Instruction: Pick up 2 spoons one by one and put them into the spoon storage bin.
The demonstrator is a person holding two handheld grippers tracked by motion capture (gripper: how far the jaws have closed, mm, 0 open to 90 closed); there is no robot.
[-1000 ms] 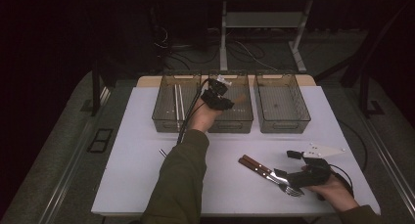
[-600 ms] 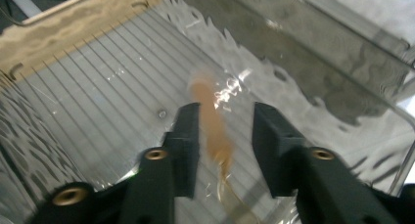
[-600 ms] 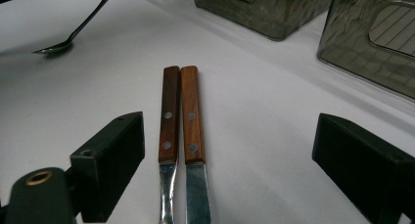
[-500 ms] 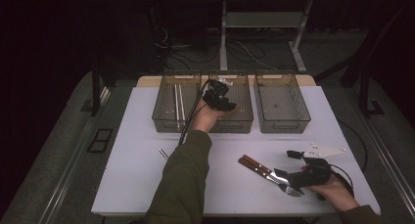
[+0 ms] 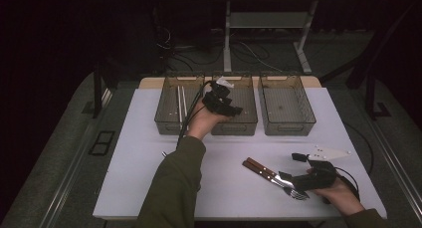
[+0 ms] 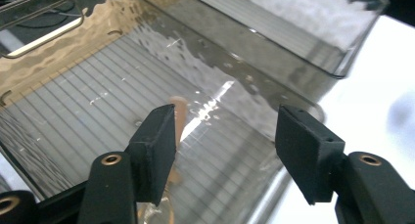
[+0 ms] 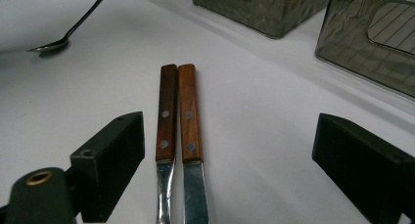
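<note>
Left gripper (image 5: pixel 225 104) hovering over middle smoky clear plastic bin (image 5: pixel 247 122), jaws just opening, nothing between. Right gripper (image 7: pixel 230 160) gaping wide, straddling 2 wooden-handled riveted utensils (image 7: pixel 178 111) lying on white table (image 5: pixel 149 153). No readable writing.

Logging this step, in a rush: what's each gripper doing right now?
Left gripper: jaws have just been opening, nothing between them, over the middle bin.
Right gripper: open, jaws either side of two wooden-handled utensils, not gripping.

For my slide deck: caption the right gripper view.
Open right gripper poised over two wooden-handled utensils lying side by side on the white table.
</note>
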